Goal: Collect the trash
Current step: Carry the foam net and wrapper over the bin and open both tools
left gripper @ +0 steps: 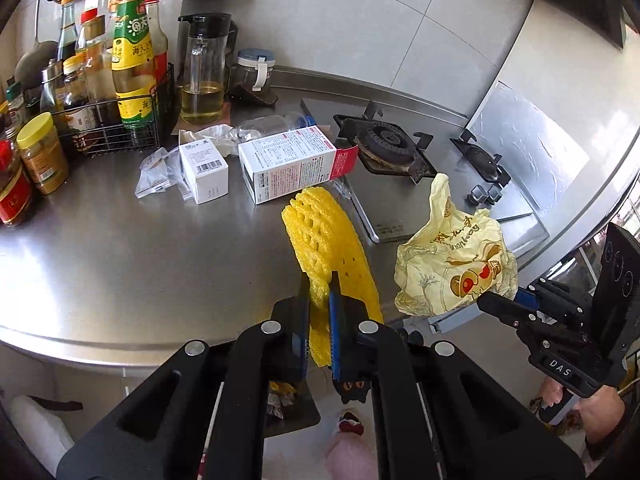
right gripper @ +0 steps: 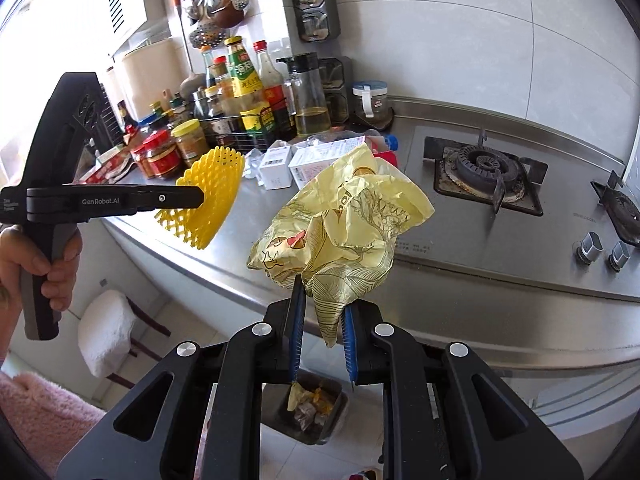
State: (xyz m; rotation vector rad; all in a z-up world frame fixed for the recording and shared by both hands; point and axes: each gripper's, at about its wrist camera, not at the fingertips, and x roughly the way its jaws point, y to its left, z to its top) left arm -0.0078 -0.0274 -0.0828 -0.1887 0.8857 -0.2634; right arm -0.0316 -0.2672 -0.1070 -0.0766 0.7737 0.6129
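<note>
1. Left hand-held gripper (left gripper: 320, 292) is closed on the near edge of the yellow foam net (left gripper: 320, 236), held off the counter (left gripper: 120, 248); the net is soft and could slide out between the jaws
2. Right hand-held gripper (right gripper: 320, 312) pinches only a twisted corner of the crumpled yellow bag (right gripper: 340, 224), so the thin plastic may tear or slip free
3. Bin (right gripper: 308, 412) sits on the floor below the counter edge; a release too far out would likely miss it
4. Boxes (left gripper: 288, 164) and wrappers (left gripper: 160, 172) lie far left on the counter, uncollected
</note>
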